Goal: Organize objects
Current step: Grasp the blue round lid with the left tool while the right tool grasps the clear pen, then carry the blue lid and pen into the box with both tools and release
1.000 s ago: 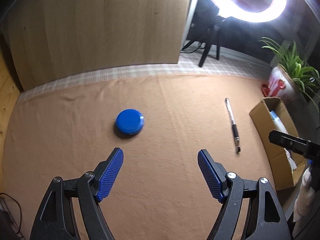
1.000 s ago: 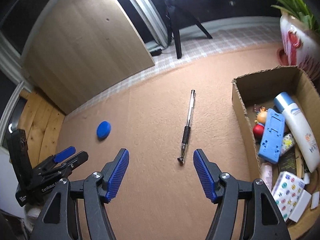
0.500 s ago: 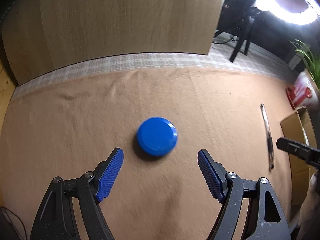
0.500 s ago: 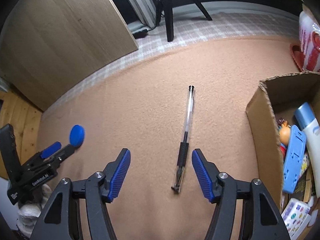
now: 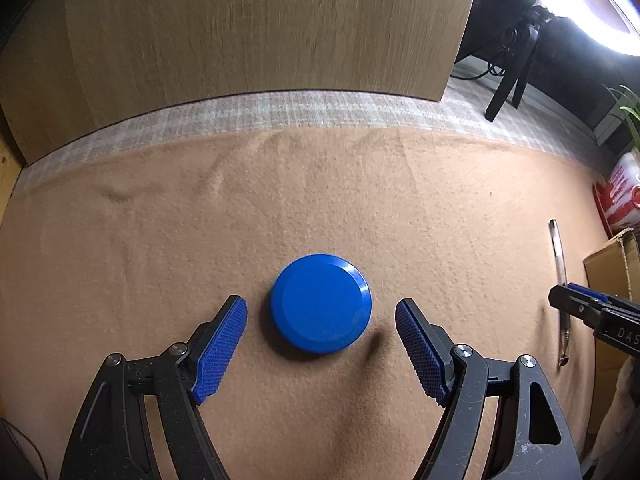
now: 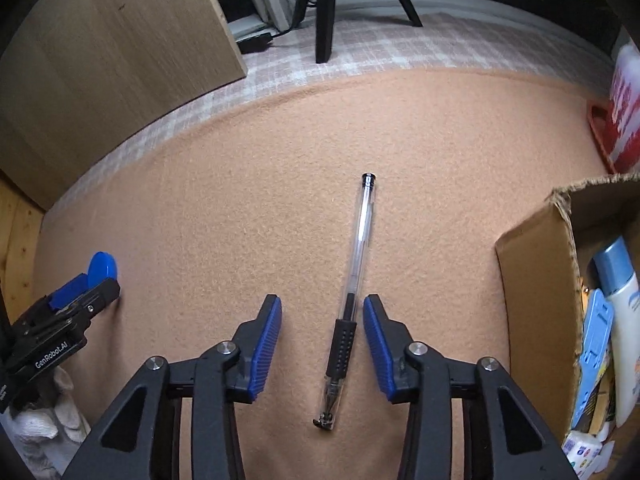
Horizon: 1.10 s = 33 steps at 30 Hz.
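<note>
A round blue lid [image 5: 321, 303] lies flat on the tan cloth [image 5: 360, 200]. My left gripper [image 5: 321, 308] straddles it, open, with a gap between each blue pad and the lid's rim. A clear pen [image 6: 352, 292] with a black grip lies on the cloth, tip toward me. My right gripper [image 6: 322, 306] is over its black grip section and its jaws are closing; the pen sits between the pads, which stand apart from it. The right wrist view shows the left gripper [image 6: 72, 300] by the blue lid [image 6: 102, 267] at far left.
An open cardboard box [image 6: 536, 280] with several items, among them a white and blue bottle [image 6: 618, 312], stands at the right. A wooden panel [image 5: 240, 28] rises behind the cloth. A red and white pot [image 5: 622, 196] and a tripod leg [image 6: 326, 8] stand beyond.
Both grippers have come down and forward. The blue lid now lies between the left pads. The right jaws have narrowed around the pen's grip section.
</note>
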### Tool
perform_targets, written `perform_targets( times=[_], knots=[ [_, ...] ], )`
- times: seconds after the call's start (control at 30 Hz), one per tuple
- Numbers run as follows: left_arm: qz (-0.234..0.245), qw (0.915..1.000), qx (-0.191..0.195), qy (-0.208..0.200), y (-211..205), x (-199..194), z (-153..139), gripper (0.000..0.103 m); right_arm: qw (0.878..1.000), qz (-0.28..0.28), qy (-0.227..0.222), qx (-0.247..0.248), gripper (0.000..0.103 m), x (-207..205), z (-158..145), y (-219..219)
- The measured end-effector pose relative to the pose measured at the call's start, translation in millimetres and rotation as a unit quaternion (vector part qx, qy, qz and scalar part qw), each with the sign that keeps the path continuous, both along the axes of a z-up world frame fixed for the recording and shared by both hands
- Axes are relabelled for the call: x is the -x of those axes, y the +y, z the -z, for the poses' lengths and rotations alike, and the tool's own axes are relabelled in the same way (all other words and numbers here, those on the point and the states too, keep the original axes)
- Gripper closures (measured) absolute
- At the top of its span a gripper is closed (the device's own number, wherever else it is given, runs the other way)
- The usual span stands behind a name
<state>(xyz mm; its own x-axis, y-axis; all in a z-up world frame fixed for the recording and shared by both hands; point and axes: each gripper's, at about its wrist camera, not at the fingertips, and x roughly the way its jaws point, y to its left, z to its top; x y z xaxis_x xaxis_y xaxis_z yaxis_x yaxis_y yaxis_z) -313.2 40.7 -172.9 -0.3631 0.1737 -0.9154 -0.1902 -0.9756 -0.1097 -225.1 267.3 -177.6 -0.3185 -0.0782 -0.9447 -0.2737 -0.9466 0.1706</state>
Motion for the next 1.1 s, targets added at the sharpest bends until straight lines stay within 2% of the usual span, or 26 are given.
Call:
perform_targets(
  times=[0.1, 0.13, 0.2, 0.3, 0.6, 0.8, 1.1],
  knots=[
    [0.001, 1.0000, 0.003, 0.007, 1, 0, 1, 0.025, 1.000, -0.014, 0.000, -0.006, 0.080, 0, 0, -4],
    [0.000, 0.9999, 0.005, 0.010, 1, 0, 1, 0.027, 1.000, -0.019, 0.000, -0.002, 0.086, -1, 1, -6],
    [-0.006, 0.9999, 0.008, 0.014, 0, -1, 0, 0.037, 1.000, -0.023, 0.001, 0.003, 0.089, -3, 1, -7],
    [-0.014, 0.9997, -0.004, 0.020, -3, -2, -1, 0.049, 1.000, -0.030, 0.005, 0.009, 0.092, -9, 3, -9],
    [-0.011, 0.9995, -0.013, 0.026, -2, -22, -1, 0.049, 0.998, -0.055, 0.023, 0.010, 0.093, -45, 8, -22],
    [0.023, 0.9993, 0.004, 0.031, 18, -77, 0, 0.049, 0.996, -0.066, 0.041, 0.032, 0.093, -93, 9, -25],
    [0.054, 0.9981, 0.000, 0.030, 50, -175, 0, 0.049, 0.994, -0.081, 0.042, 0.058, 0.093, -157, 9, -29]
  ],
)
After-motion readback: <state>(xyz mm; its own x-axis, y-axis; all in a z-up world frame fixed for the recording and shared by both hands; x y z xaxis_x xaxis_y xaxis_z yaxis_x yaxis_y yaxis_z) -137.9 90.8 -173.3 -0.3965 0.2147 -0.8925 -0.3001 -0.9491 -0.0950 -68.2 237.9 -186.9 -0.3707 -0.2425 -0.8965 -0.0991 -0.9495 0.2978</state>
